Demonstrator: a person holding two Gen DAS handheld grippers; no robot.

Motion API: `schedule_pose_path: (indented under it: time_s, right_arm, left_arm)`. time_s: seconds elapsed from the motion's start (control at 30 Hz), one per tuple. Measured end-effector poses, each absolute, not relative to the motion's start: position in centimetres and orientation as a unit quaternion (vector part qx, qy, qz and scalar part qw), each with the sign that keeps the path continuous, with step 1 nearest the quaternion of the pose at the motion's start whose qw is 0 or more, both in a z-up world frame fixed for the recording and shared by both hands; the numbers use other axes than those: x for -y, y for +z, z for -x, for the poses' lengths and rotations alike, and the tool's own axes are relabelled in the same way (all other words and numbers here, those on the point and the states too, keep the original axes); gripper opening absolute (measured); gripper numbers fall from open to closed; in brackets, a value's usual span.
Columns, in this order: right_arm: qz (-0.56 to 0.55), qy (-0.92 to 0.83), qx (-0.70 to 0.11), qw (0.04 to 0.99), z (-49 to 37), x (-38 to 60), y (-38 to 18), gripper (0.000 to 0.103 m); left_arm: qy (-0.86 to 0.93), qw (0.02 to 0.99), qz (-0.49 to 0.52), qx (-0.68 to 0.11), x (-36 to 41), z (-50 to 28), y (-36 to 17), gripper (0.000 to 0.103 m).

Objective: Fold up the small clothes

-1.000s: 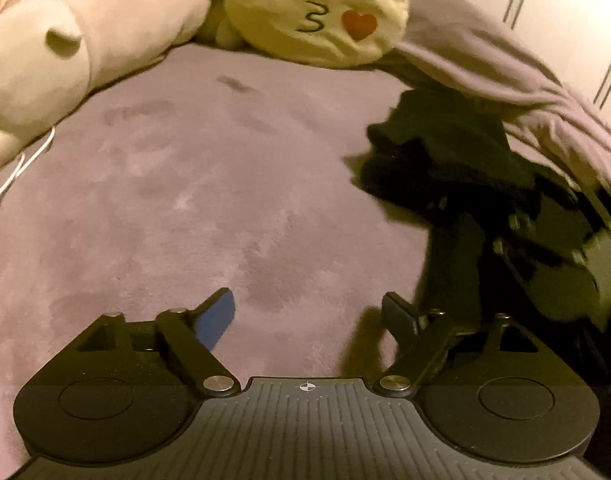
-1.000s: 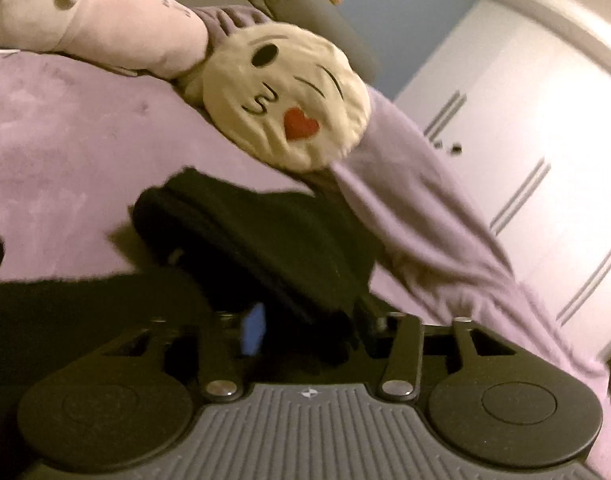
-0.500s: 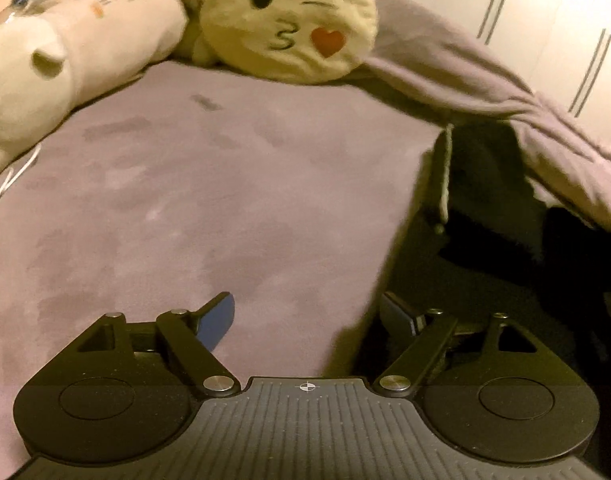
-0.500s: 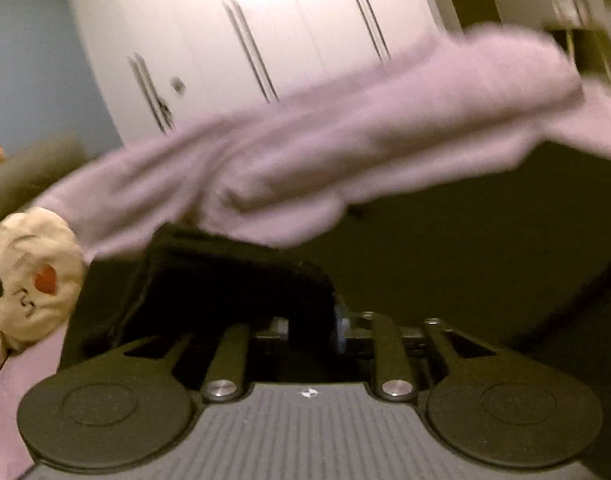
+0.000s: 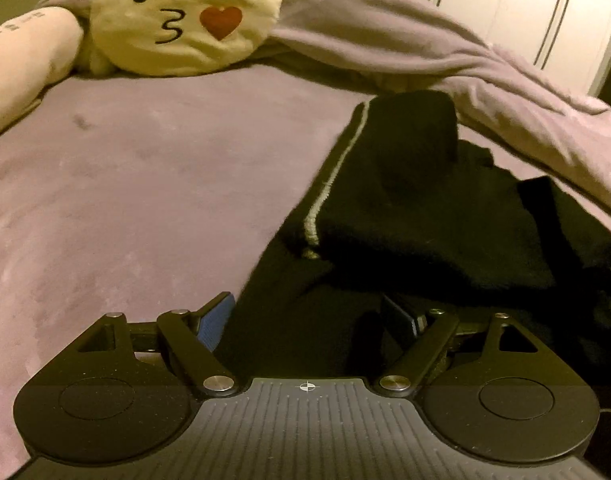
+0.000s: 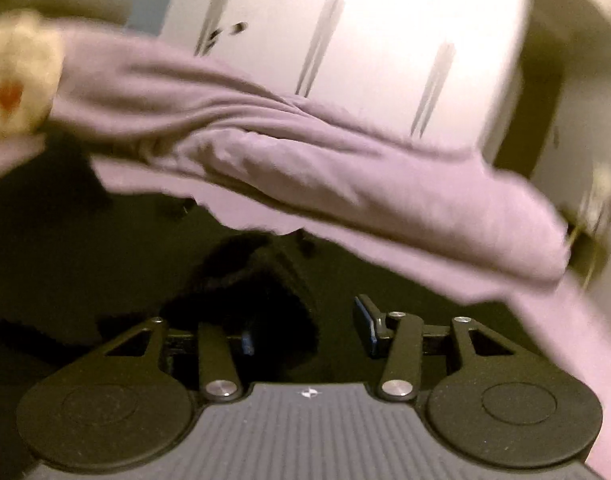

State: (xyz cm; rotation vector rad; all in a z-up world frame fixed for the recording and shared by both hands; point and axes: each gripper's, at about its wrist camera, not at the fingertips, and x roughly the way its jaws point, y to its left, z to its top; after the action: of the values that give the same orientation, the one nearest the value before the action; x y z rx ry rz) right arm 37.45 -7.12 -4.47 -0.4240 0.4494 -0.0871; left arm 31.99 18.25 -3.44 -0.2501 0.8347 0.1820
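Since 0.5 s ago, swung nearer to the black garment (image 5: 405,208) on the left side, with dark cloth now spread between the fingers of the left gripper (image 5: 311,320) instead of lying off to one side; on the right side, let go, where the cloth was pinched before.

Left gripper: jaws spread wide, blue pad of 1 finger (image 5: 213,322) bare against the mauve bedcover (image 5: 145,184), the other finger over dark fabric. Not clamped on anything; garment lying loose between and beyond the 2 fingers.

Right gripper (image 6: 307,330): jaws parted, a dark fuzzy fold of the black garment (image 6: 261,292) lying in the gap close to 1 finger, the other finger's blue pad (image 6: 365,322) clear of it. Released, not pinching.

Black garment: spread on the bedcover, directly ahead of the left gripper, with a pale stripe (image 5: 333,176) running along its near edge and a raised hump farther back. Rumpled, not yet folded flat.

Beyond the garment: a bunched mauve blanket (image 5: 445,60) draped across, its edge touching or overlapping the dark cloth at the far side. Left of the garment and farther back, a round yellow kissing-face cushion (image 5: 185,16) with a red heart, resting against the blanket. Behind the blanket, white wardrobe doors (image 6: 365,40) with dark slim handles. Right-wrist view blurred.
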Motion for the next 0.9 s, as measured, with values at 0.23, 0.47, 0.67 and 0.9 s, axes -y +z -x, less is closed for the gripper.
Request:
schedule_pose_path:
  time_s: [0.23, 0.47, 0.67, 0.9]
  right_arm:
    - [0.097, 0.036, -0.223, 0.969, -38.7, 9.6, -3.8, 0.009]
    - [-0.352, -0.082, -0.234, 0.903, -36.1, 23.4, -4.9, 0.017]
    - [-0.334, -0.076, -0.246, 0.907, -35.9, 25.4, -5.6, 0.031]
    - [-0.294, -0.041, -0.276, 0.914, -37.0, 25.9, -5.7, 0.01]
  left_arm:
    - [0.1, 0.902, 0.097, -0.408, -17.3, -32.4, -3.9, 0.085]
    - [0.091, 0.904, 0.101, -0.405, -17.2, -32.3, -3.3, 0.085]
    - [0.084, 0.905, 0.091, -0.406, -15.7, -33.2, -3.2, 0.086]
    - [0.088, 0.906, 0.071, -0.407, -13.6, -33.1, -3.4, 0.086]
